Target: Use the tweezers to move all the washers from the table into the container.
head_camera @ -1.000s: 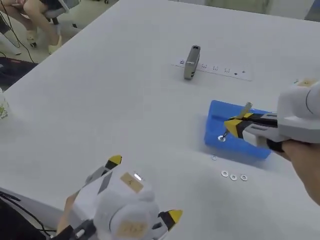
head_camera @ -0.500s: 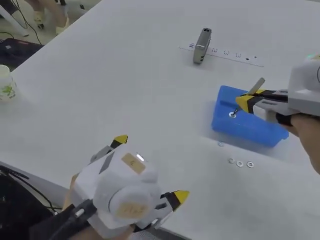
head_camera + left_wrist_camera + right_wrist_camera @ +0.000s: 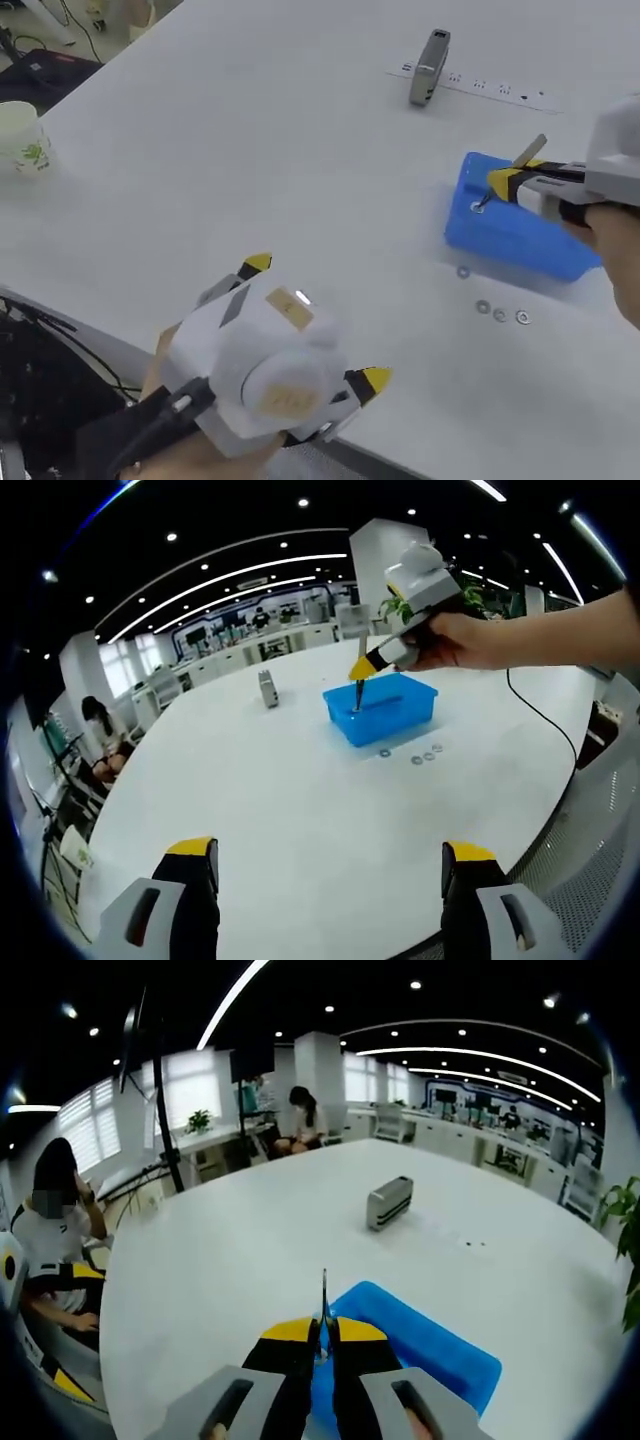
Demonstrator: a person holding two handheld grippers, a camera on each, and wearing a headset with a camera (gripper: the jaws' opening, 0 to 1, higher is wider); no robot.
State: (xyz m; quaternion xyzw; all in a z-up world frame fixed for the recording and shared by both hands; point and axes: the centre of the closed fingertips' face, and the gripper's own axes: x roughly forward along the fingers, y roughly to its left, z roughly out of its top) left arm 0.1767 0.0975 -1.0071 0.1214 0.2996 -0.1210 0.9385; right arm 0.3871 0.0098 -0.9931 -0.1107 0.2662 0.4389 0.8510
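My right gripper (image 3: pixel 505 183) is shut on slim metal tweezers (image 3: pixel 483 202), whose tip points down into the left part of the blue container (image 3: pixel 520 245). A small washer (image 3: pixel 477 207) shows at the tip; I cannot tell if it is gripped or lying inside. Several washers (image 3: pixel 500 314) lie on the white table just in front of the container. In the right gripper view the tweezers (image 3: pixel 323 1305) stick out between the yellow-tipped right gripper (image 3: pixel 322 1332) above the container (image 3: pixel 420 1360). My left gripper (image 3: pixel 316 320) is open and holds nothing, near the table's front edge, far from the washers (image 3: pixel 415 755).
A grey box-shaped device (image 3: pixel 430 52) stands at the back beside a flat white strip (image 3: pixel 490 90). A paper cup (image 3: pixel 22 135) sits at the far left. The table edge (image 3: pixel 90 335) runs close under my left gripper. People sit at desks in the background.
The head camera has swung, shifting the whole picture. The tweezers' tip stays inside the container, now a little farther from its front wall. My left gripper is still open.
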